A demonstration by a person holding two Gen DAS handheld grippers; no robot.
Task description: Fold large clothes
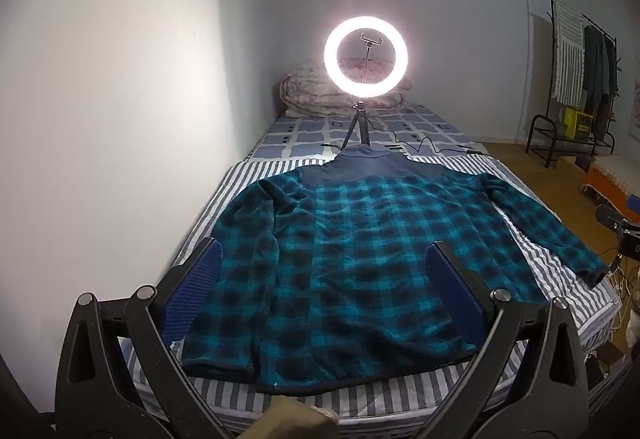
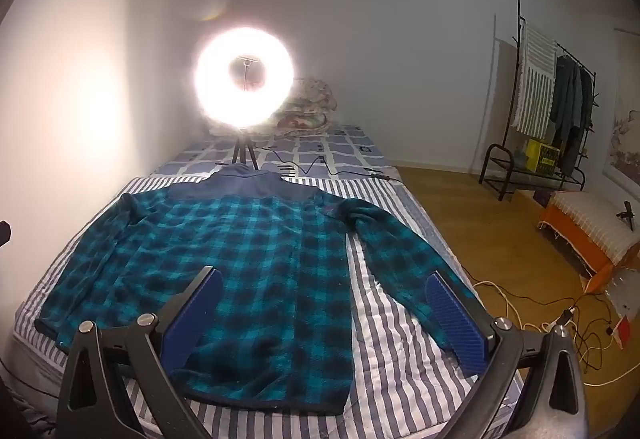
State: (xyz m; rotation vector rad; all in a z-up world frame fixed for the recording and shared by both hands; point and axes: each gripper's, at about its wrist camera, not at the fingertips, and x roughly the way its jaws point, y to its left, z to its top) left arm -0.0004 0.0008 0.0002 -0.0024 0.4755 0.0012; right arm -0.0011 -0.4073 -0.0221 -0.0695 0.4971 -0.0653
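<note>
jacket (image 1: 360, 259) flat on bed (image 1: 248, 175)

The plaid fleece jacket (image 2: 240, 259) is being displayed flat on the striped bed cover (image 2: 384, 319), collar toward the lit ring light (image 2: 245, 79); the right gripper (image 2: 324, 315) is being held above the hem, jaws spread wide, nothing between them.

No text, label, brand, number or sign can be read in either view. Dark markings are seen on the yellow box (image 1: 578, 125) on the lower shelf of the clothes rack (image 2: 538, 175), but they are too small and blurred to be made out. Nothing written is shown on the plaid jacket (image 1: 360, 259).
</note>
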